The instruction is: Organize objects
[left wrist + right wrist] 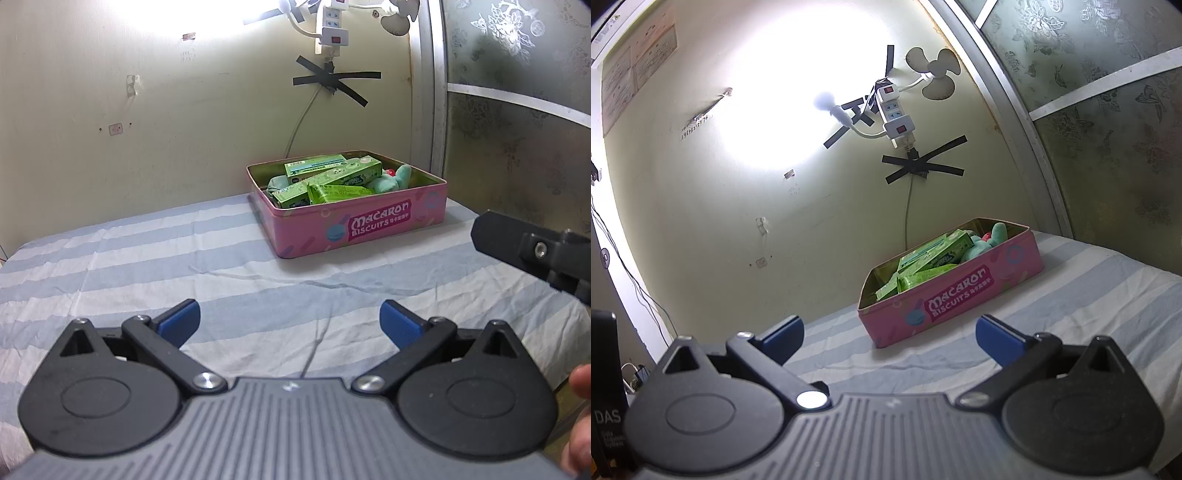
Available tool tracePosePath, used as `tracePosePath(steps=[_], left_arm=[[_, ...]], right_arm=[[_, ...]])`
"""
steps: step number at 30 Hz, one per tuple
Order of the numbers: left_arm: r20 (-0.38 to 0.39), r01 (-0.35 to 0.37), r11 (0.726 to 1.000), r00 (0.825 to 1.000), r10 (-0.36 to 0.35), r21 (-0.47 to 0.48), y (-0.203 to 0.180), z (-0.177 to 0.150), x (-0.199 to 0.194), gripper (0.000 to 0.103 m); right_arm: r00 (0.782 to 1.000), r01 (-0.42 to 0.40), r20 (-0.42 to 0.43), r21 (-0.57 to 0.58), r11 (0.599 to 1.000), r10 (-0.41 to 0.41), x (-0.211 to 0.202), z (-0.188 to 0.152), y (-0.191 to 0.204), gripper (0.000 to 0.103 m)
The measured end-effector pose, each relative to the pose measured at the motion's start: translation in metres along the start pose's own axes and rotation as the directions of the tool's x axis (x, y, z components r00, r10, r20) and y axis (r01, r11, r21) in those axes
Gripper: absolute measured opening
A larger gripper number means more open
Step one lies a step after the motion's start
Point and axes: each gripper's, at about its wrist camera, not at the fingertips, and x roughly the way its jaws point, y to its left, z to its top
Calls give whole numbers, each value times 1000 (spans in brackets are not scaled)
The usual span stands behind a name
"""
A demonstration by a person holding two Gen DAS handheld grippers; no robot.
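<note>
A biscuit tin [360, 225] sits on the bed [147, 258] near the wall [184, 147]. Inside it, cartons [332, 177] lie left of a plush toy [393, 179]. A power strip [895, 110] hangs on the wall above.

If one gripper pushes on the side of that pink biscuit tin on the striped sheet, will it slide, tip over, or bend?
The pink biscuit tin looks like rigid metal, so it probably won't bend. It sits low and wide, so tipping seems unlikely. On the wrinkled striped sheet it may drag and bunch the cloth rather than slide cleanly. The green cartons and teal plush toy inside add some weight.
</note>
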Motion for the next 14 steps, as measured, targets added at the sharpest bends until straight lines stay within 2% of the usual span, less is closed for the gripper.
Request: tracePosePath(steps=[14], left_arm=[[-6, 22, 1000, 1000, -22, -4, 2, -3, 2, 103]], right_arm=[[1000, 2, 0, 0, 1000, -2, 0, -1, 1, 103]])
